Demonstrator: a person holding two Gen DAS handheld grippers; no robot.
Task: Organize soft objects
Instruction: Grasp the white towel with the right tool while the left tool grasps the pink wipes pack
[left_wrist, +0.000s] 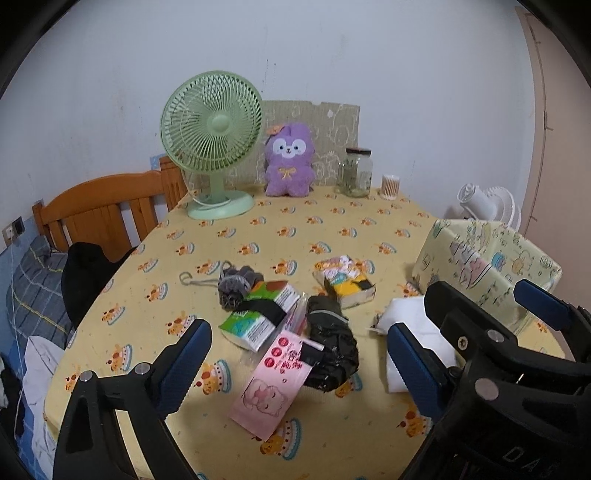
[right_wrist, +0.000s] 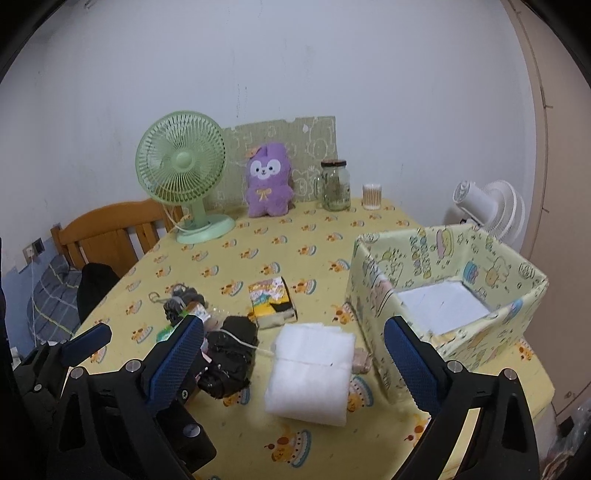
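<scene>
- Both claws hang over the yellow cartoon-print tablecloth, angled down at a loose heap of items, so this looks like the approach before a first pick.
- The left gripper has its blue-padded jaws spread wide with nothing between them; they are easing inward a touch, but no pad touches anything.
- Right under that gap lie the pink printed tissue packet and the crumpled black folded umbrella, touching each other, with the green-and-white tissue pack just behind.
- The right gripper is also wide apart and empty, its jaws framing the white folded fluffy towel, which lies flat on the cloth, near the box but apart from it.
- That towel placement makes sense: it sits just beside the yellow-green cartoon-print fabric box, open-topped with a white liner inside, the likely home for the soft things.
- The grey mesh bath pouf with its cord loop sits at the heap's far-left edge; the yellow-and-black sponge pack lies alone mid-table.
- Along the back wall stand the purple plush toy, the pale green desk fan and the glass jar, well clear of the action.
- My read: nothing is sorted yet, and the towel is the easiest first grab.
</scene>
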